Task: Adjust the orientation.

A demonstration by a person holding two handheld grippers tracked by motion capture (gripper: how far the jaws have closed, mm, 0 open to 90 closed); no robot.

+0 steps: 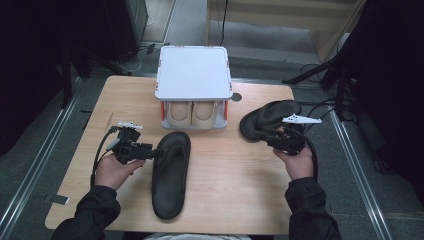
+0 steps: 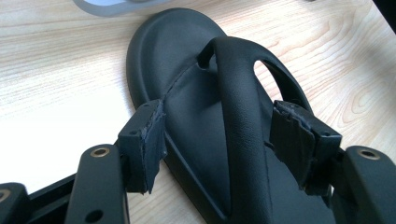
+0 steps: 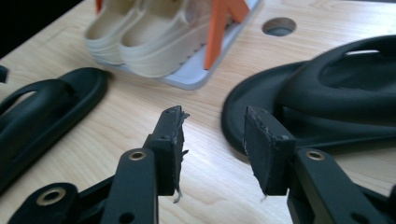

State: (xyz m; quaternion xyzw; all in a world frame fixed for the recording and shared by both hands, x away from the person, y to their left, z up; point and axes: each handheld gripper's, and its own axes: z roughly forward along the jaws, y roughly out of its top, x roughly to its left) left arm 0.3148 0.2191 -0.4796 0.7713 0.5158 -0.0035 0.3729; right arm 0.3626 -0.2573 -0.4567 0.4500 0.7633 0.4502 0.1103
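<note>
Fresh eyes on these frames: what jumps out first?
Two black sandals on the wooden table: one sandal lies flat at the centre, its strap between the open jaws of the left gripper; the other sandal sits tilted at the right, just ahead of the open right gripper. Behind them stands a white shoe rack holding a beige pair on its lower shelf.

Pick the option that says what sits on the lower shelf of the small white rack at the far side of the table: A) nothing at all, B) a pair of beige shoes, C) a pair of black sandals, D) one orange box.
B: under the top plate of the white rack, a pair of beige shoes stands side by side, toes toward the person; the two black sandals lie out on the table.
</note>
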